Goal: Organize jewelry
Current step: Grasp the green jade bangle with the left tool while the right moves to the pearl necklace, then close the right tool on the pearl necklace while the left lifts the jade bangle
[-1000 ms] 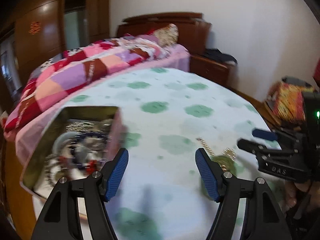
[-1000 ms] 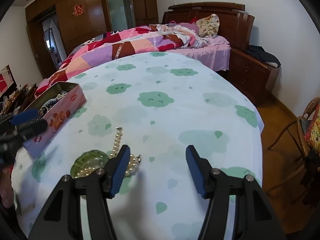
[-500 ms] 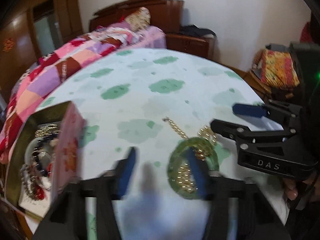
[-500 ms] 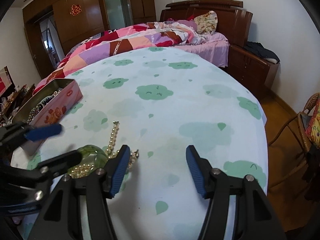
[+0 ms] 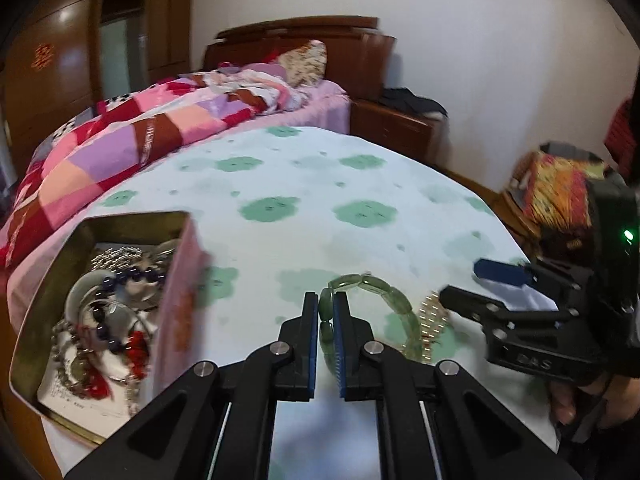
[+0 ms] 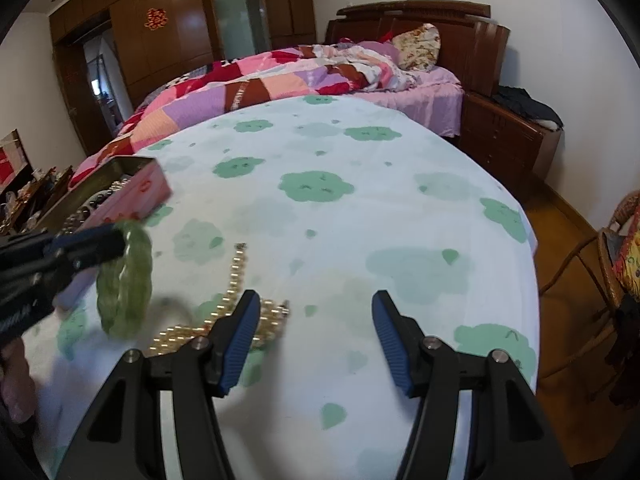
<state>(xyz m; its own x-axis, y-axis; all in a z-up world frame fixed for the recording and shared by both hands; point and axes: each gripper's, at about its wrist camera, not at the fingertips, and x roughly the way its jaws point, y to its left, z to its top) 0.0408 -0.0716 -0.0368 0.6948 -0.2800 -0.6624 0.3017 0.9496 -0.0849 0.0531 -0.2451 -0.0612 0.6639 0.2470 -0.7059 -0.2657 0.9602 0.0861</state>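
Observation:
My left gripper [image 5: 328,312] is shut on a green bead bracelet [image 5: 384,296] and holds it lifted off the cloth; the bracelet also shows hanging from that gripper in the right wrist view [image 6: 124,280]. A gold pearl necklace [image 6: 232,300] lies on the green-patterned tablecloth [image 6: 360,208], partly under the tip of my right gripper [image 6: 316,332], which is open and empty just above the cloth. An open pink tin box [image 5: 176,312] with several pieces of jewelry inside stands at the table's left edge, left of my left gripper.
The round table's far edge meets a bed with a patchwork quilt [image 6: 280,84]. A wooden nightstand [image 6: 508,144] stands at the back right. A wicker chair [image 6: 608,264] is off the table's right side. A wardrobe [image 6: 168,32] lines the back wall.
My left gripper swung right to the bracelet, shut on it and lifted it off the necklace, then moved back toward the tin. My right gripper stayed open and nearly still.

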